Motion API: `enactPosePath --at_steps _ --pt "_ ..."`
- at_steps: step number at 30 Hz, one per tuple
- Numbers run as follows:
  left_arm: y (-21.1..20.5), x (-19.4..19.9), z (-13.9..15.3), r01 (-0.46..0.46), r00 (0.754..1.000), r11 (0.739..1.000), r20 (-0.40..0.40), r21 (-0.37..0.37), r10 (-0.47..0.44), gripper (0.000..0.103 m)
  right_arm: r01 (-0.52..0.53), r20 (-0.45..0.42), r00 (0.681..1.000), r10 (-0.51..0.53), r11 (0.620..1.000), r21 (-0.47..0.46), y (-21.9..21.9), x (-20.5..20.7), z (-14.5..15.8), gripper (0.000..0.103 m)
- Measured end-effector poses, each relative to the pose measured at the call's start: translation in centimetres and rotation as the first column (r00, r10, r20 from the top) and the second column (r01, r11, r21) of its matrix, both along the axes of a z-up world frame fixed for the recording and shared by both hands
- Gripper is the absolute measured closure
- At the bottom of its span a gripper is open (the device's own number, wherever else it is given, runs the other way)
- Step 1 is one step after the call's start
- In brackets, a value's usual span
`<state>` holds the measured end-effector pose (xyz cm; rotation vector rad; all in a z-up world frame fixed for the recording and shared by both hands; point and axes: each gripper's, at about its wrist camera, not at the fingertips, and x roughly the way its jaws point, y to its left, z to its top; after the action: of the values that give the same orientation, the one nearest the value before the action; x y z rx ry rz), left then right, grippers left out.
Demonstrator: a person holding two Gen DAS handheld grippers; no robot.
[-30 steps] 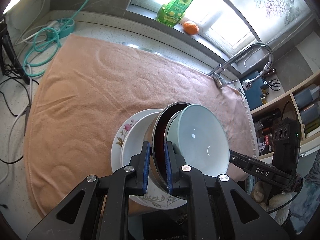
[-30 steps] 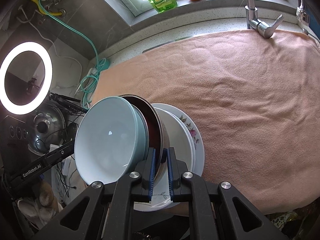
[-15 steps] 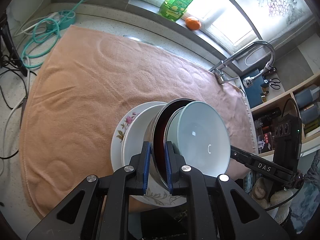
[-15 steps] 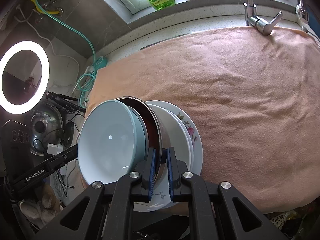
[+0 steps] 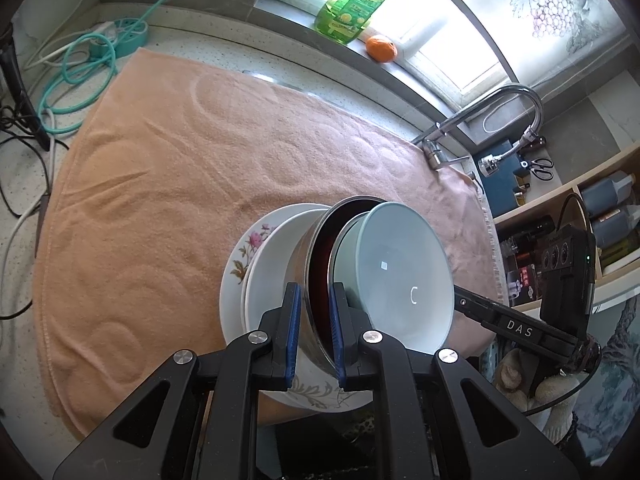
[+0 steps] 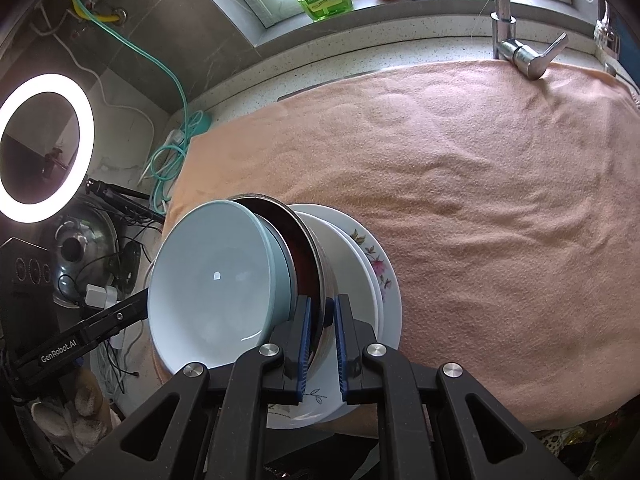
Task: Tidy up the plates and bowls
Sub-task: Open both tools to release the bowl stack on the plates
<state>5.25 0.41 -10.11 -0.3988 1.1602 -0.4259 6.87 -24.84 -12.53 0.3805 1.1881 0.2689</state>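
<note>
1. Steel bowl (image 5: pixel 316 280), left wrist view: its rim sits clamped between the left tool's (image 5: pixel 314 334) blue pads, pale blue bowl (image 5: pixel 400 276) nested inside, floral plate (image 5: pixel 244 268) behind, over the towel (image 5: pixel 180 168).
2. Right wrist view: right tool (image 6: pixel 320 340) pinches the same steel bowl (image 6: pixel 316 276) rim near the tabletop (image 6: pixel 360 56) edge.

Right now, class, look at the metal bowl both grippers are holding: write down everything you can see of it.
The metal bowl is shiny steel outside with a dark red inside. It is round, thin-rimmed and tipped on its side. A pale blue bowl nests in it; a white plate and a floral plate lie against its base. The left gripper and right gripper each pinch its rim, one pad inside, one outside. The stack is above the near edge of a peach towel.
</note>
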Motion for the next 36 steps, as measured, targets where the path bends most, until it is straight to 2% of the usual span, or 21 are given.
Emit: enactPosePath --at_steps 12,21,26,29,30,32,33,34,36 --pt "0.4 -0.1 1.1 0.008 0.999 0.997 0.053 0.081 -0.012 0.090 0.038 0.040 0.999 -0.037 0.999 -0.015 -0.1 -0.9 1.3 0.092" --pt "0.4 -1.1 2.1 -0.052 0.994 0.989 0.098 0.140 0.038 0.090 0.000 0.091 0.996 0.005 0.998 -0.058 0.3 -1.5 2.6 0.092" --pt "-0.1 -2.5 3.1 -0.105 0.986 0.976 0.145 0.192 0.078 0.089 -0.010 0.139 0.990 0.023 0.996 -0.089 -0.3 -2.1 3.4 0.091" --pt "-0.7 -3.7 3.8 -0.140 0.979 0.968 0.173 0.208 0.105 0.079 -0.025 0.161 0.986 0.041 0.994 -0.104 -0.5 -2.8 4.0 0.090" --pt "-1.0 -4.1 4.1 -0.151 0.977 0.965 0.183 0.215 0.112 0.071 -0.031 0.172 0.984 0.050 0.994 -0.109 -0.6 -3.1 4.2 0.086" --pt "-1.6 -5.0 4.6 -0.167 0.971 0.957 0.211 0.238 0.117 0.064 -0.040 0.200 0.978 0.064 0.992 -0.123 -0.7 -3.9 4.9 0.074" --pt "-2.0 -5.4 4.9 -0.172 0.968 0.953 0.222 0.248 0.117 0.058 -0.041 0.217 0.974 0.069 0.991 -0.129 -0.8 -4.3 5.2 0.065" --pt "-2.3 -6.0 5.1 -0.176 0.966 0.950 0.232 0.258 0.116 0.047 -0.040 0.233 0.970 0.071 0.990 -0.133 -0.9 -4.7 5.5 0.056" --pt "-3.0 -6.9 5.6 -0.187 0.960 0.945 0.256 0.269 0.117 0.039 -0.037 0.264 0.962 0.073 0.989 -0.140 -1.1 -5.7 6.1 0.048"
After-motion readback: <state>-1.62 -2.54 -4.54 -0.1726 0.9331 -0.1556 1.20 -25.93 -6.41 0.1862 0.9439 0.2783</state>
